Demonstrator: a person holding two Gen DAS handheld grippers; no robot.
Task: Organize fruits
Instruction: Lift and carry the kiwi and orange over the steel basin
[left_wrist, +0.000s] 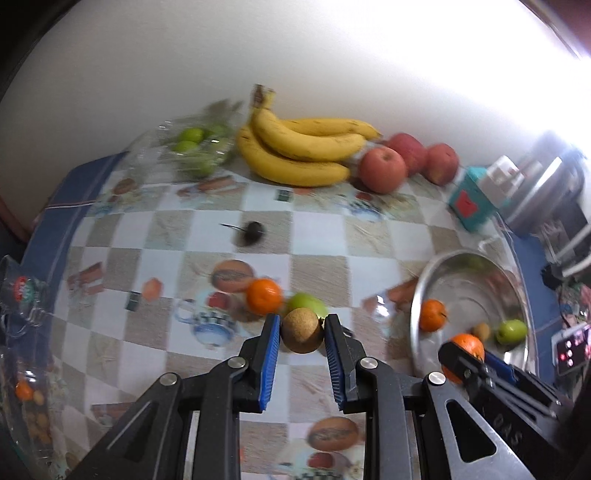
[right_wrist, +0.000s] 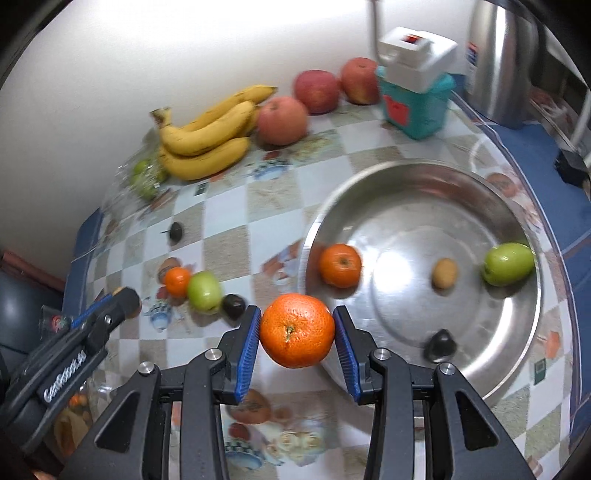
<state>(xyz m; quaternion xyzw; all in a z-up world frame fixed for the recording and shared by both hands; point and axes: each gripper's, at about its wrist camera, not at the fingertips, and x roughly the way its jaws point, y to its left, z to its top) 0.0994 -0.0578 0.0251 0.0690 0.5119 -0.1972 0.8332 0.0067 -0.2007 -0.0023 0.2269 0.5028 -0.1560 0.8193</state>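
Over the checked tablecloth (right_wrist: 229, 206), the orange (right_wrist: 297, 329), clamped by the right gripper (right_wrist: 297, 332), is best released low in the bowl (right_wrist: 424, 170) at 1 o'clock, while the kiwi (left_wrist: 301, 330) is pinched in the left gripper (left_wrist: 301, 332).

Three apples (right_wrist: 282, 120), four bananas (right_wrist: 207, 142), three oranges (right_wrist: 297, 329) (one gripped), one steel bowl (right_wrist: 517, 332).

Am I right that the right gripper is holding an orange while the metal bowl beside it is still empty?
Not quite: the right gripper does hold an orange, but the right wrist view shows the metal bowl already contains fruit, including another orange and a green fruit.
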